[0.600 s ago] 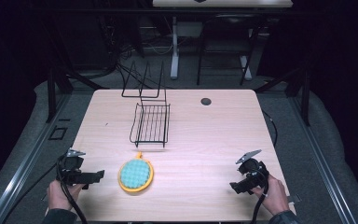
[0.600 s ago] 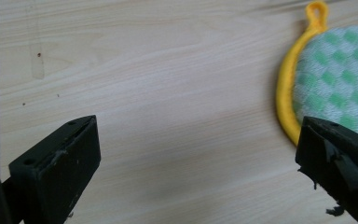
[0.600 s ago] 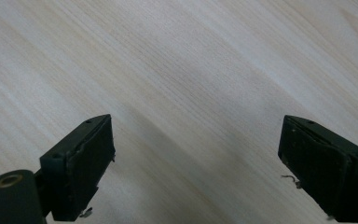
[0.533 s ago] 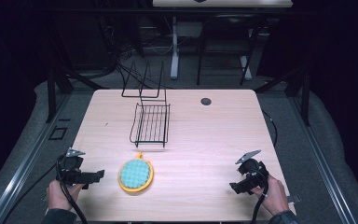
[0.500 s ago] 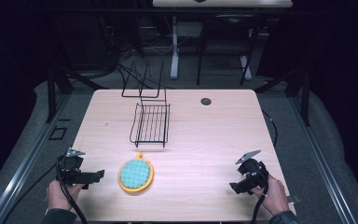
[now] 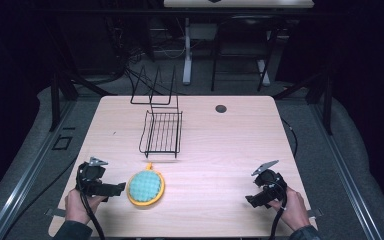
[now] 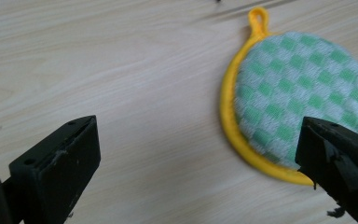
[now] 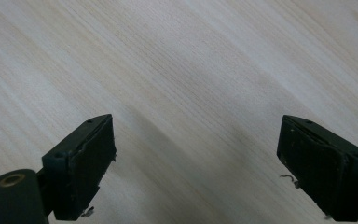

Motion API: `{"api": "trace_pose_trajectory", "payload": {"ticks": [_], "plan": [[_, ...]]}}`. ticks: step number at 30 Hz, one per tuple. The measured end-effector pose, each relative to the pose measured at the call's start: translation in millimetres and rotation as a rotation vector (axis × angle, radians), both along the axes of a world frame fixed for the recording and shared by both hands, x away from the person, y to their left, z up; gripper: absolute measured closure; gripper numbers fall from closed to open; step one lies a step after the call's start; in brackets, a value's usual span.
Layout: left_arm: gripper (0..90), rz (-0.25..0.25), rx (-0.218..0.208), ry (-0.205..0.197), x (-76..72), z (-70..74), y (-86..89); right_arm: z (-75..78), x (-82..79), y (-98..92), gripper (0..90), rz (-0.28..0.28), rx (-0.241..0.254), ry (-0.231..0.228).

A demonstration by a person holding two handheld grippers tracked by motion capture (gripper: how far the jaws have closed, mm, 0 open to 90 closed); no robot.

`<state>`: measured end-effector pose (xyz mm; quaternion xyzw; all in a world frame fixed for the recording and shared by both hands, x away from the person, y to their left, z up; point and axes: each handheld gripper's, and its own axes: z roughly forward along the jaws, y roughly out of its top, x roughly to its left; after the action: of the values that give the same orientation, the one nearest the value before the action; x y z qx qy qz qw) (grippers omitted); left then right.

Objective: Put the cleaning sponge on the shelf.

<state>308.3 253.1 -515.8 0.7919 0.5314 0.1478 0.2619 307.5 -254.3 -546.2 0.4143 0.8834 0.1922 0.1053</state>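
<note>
A round pot holder (image 6: 145, 187) with a green-and-white checked face and a yellow rim lies flat on the wooden table near its front edge. In the left gripper view the pot holder (image 7: 303, 100) sits just beyond the right jaw, its yellow loop pointing away. My left gripper (image 6: 120, 188) is open, low over the table, just left of the pot holder. The left gripper (image 7: 196, 154) has bare wood between its jaws. My right gripper (image 6: 250, 200) is open near the front right of the table. The right gripper (image 8: 196, 158) holds nothing.
A black wire rack (image 6: 161, 131) lies on the table behind the pot holder, with a taller wire frame (image 6: 152, 87) at its far end. A small dark round hole (image 6: 221, 108) marks the table's far side. The table (image 6: 230, 150) has open wood between the grippers.
</note>
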Motion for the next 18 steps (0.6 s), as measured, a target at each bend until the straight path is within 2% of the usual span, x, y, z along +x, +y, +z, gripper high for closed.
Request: {"api": "trace_pose_trajectory", "payload": {"ticks": [4, 12, 16, 18], "plan": [[0.0, -0.016, 0.001, 0.006, 4.2, -1.2, -6.0, -0.2, -0.2, 2.0, 10.3, 0.000, -0.001, 0.003], [0.0, -0.038, -0.020, 0.007, 10.2, -6.4, -21.6, 4.4, -2.2, 7.8, 11.0, 0.000, -0.016, -0.039], [0.1, -0.036, -0.040, 0.014, 15.6, -9.0, -23.6, 3.9, -1.3, 8.1, 12.6, 0.000, -0.013, -0.034], [3.3, -0.034, -0.041, 0.021, 17.7, -10.8, -25.5, 3.8, -0.8, 6.8, 13.3, 0.000, -0.014, -0.029]]}}
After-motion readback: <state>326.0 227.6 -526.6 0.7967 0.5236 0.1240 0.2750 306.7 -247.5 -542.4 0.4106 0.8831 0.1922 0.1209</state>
